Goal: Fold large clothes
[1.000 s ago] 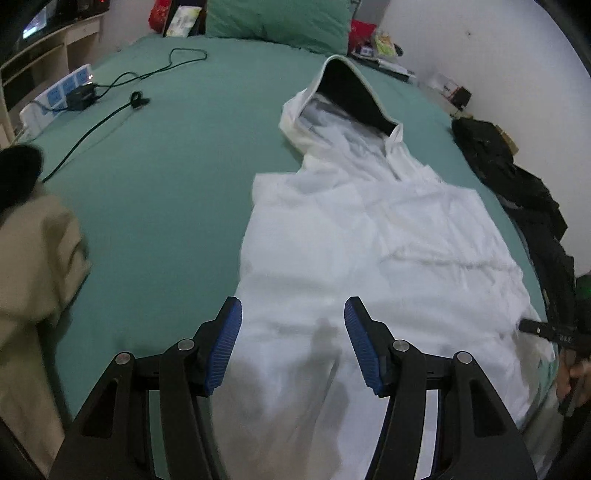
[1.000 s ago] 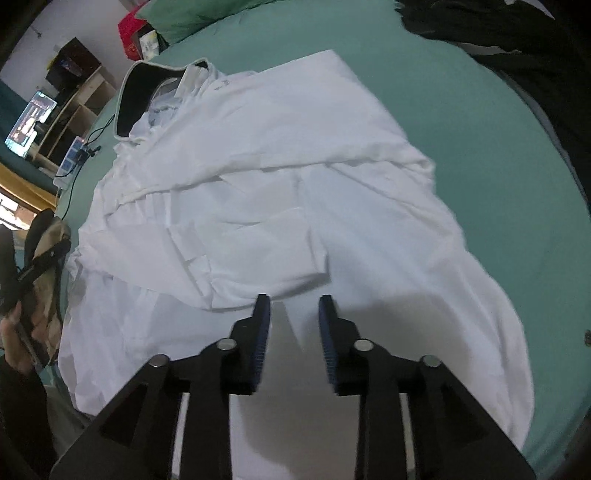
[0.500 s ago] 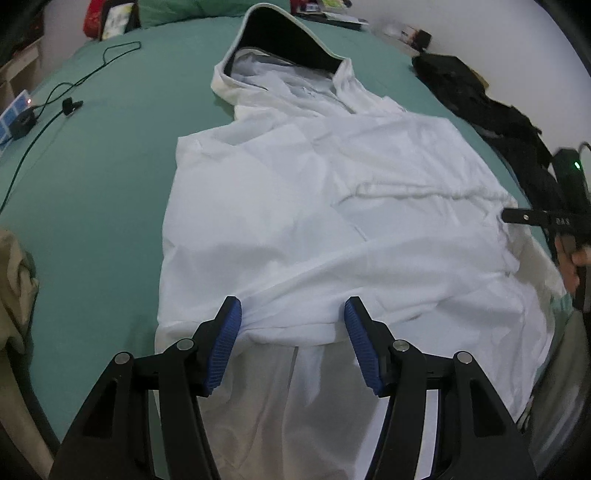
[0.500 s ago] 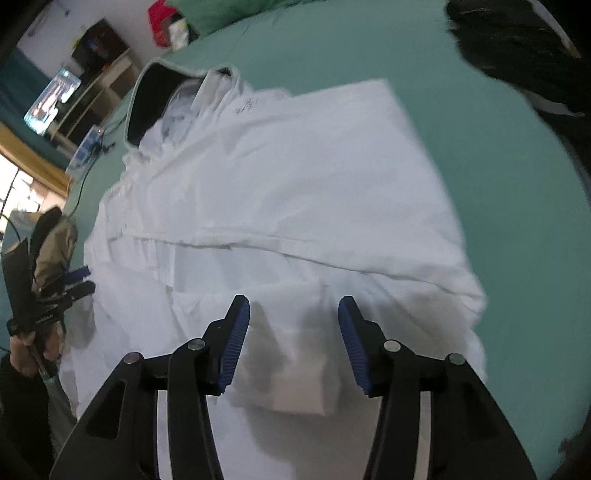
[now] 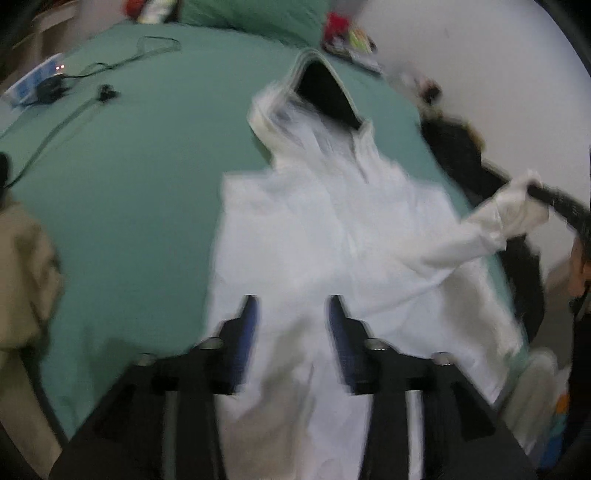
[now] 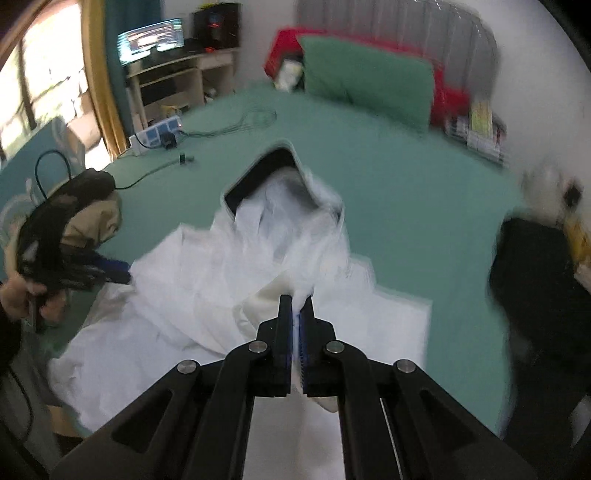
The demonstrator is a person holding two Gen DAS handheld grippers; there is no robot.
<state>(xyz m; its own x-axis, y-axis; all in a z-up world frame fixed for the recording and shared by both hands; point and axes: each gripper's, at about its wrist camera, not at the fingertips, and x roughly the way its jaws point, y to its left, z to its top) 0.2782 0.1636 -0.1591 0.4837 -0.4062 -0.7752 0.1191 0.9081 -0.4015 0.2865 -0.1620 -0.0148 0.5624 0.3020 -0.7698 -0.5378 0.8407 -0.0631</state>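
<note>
The hooded garment (image 5: 314, 236) is lying along the middle of the bed (image 5: 140, 192), its hood (image 5: 317, 96) pointing toward the head edge, where a pillow (image 6: 365, 77) is leaning. A power strip (image 6: 159, 134) is sitting near the bed's left edge with a cable (image 6: 236, 122) trailing inward from it. A heap of clothing (image 5: 22, 280) is lying at the near left corner, and another pile of clothes (image 6: 535, 273) is resting along the right edge. A desk (image 6: 173, 74) with a screen (image 6: 151, 35) on it is standing beyond the far left corner.
</note>
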